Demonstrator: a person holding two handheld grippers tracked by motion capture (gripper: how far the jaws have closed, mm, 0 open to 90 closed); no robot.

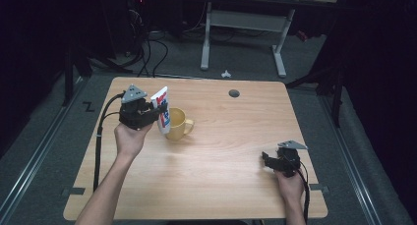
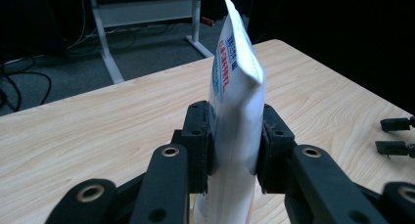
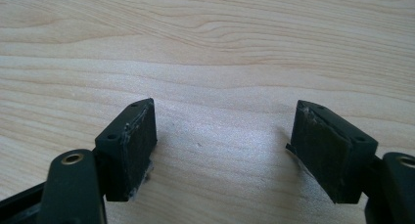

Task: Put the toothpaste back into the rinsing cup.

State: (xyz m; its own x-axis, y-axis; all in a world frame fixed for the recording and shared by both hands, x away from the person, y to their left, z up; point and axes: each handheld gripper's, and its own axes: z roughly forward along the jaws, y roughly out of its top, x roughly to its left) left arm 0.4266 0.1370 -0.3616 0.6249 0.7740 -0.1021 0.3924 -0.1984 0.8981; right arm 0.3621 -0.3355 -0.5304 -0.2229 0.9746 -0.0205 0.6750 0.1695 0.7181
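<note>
Left gripper [image 2: 235, 150] clamps white tube [image 2: 234, 111], red and blue print unreadable, at nine o'clock of yellow mug [image 1: 178, 123]. Right gripper [image 3: 222, 145] gapes over bare table [image 3: 205, 48].

a light wooden table [image 1: 221, 181] with rounded corners fills the middle and lower part of the high view. a small dark round hole [image 1: 234, 93] sits near its far edge, right of centre. beyond the table, in the upper centre of the frame, stands a white metal desk frame [image 1: 243, 26] with two legs and long feet on a grey carpeted floor [image 1: 255, 65]. black cables [image 1: 150, 55] loop across the floor in the upper left. a small white object [image 1: 225, 74] lies on the carpet just past the table's far edge. metal rails [image 1: 29, 171] run along the floor at the lower left and right. the surroundings are dark.
</note>
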